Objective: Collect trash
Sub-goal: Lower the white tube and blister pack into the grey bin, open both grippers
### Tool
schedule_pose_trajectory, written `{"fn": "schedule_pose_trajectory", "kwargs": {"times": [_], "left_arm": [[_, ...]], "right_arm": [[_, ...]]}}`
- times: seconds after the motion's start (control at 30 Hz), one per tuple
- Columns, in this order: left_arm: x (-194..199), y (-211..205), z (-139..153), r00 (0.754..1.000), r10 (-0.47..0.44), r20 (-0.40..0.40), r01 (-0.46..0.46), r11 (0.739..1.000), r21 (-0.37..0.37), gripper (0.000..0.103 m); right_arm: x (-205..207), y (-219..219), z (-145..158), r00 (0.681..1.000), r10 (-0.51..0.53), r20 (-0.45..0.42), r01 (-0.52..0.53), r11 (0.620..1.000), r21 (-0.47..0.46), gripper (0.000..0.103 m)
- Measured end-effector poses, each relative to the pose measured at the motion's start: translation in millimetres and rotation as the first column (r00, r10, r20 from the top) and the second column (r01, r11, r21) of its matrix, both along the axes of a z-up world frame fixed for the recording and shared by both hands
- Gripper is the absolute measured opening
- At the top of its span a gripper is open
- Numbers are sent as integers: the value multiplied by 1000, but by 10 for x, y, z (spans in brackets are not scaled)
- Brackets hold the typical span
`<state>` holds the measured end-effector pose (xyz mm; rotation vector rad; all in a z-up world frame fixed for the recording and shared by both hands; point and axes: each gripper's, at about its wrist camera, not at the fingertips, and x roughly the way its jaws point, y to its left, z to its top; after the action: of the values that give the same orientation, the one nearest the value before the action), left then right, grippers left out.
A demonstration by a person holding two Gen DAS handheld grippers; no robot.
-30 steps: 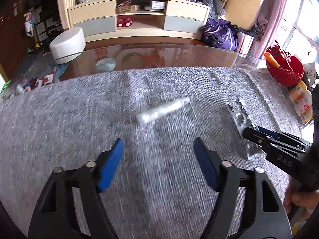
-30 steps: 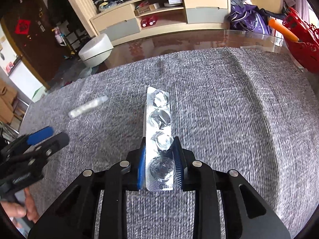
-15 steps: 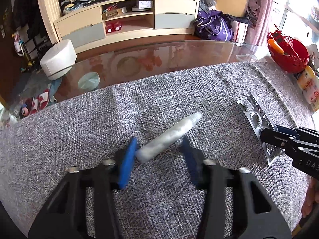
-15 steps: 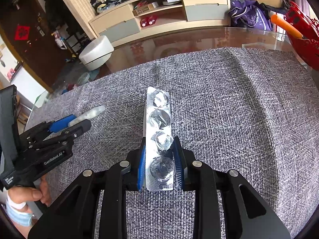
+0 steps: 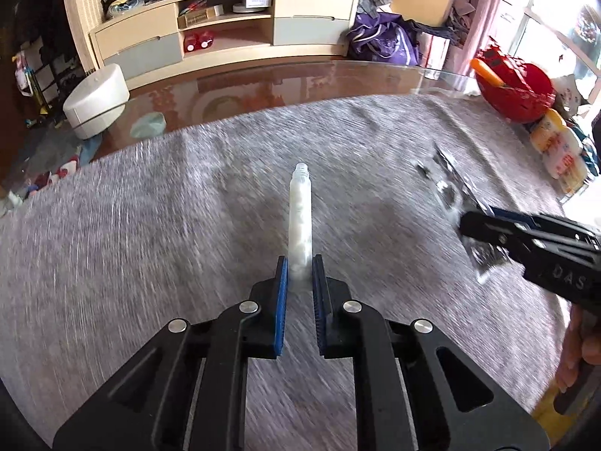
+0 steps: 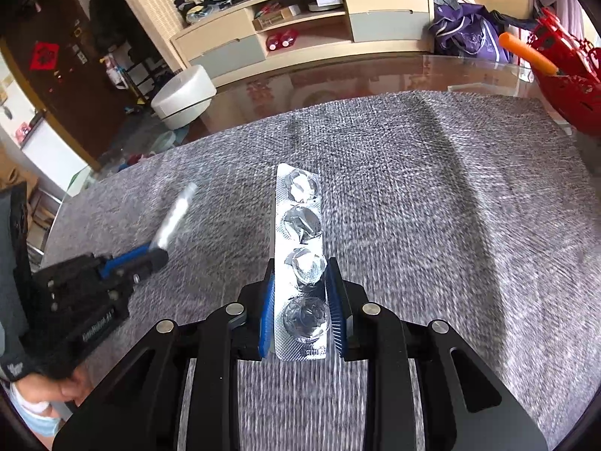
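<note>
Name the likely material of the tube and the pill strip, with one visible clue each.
Tube: probably clear plastic, translucent, with white filling showing through and a threaded open neck. Pill strip: probably shiny foil backing under clear plastic blisters, since it glints silver and its torn pockets look crumpled.

The right gripper (image 5: 484,225) body shows the letters "DAS"; other print is too blurred to read
</note>
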<state>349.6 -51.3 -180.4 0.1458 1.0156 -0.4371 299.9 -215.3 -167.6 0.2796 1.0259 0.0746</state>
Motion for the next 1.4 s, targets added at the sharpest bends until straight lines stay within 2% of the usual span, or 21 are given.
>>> {"fn": "schedule_pose_trajectory", "kwargs": {"times": [0.27,0.47,0.7,0.87,1.17,1.4], "left_arm": [[-816,28,365,1000,23,-17,-24,997,-73,11],[-1486,62,561,1000,24,-4,-24,996,-88,11],[-2200,96,666,999,33,4,-32,993,-118,11],[-2606,127,583,999,39,-19,-42,990,-133,11],[-3216,167,252,996,37,-79,-47,990,-129,11],[-3484,151,-198,983,41,-176,-62,991,-118,11]], "right_arm": [[-564,43,370,999,29,30,-29,1000,-12,26],[-1077,72,566,997,56,44,-54,998,-32,26],[-1658,84,599,997,69,44,-68,997,-36,26],[-2045,133,497,996,85,23,-85,996,-37,26],[-2552,238,184,993,110,-32,-110,994,-25,26],[-2805,352,-192,986,124,-109,-126,992,-11,26]]}}
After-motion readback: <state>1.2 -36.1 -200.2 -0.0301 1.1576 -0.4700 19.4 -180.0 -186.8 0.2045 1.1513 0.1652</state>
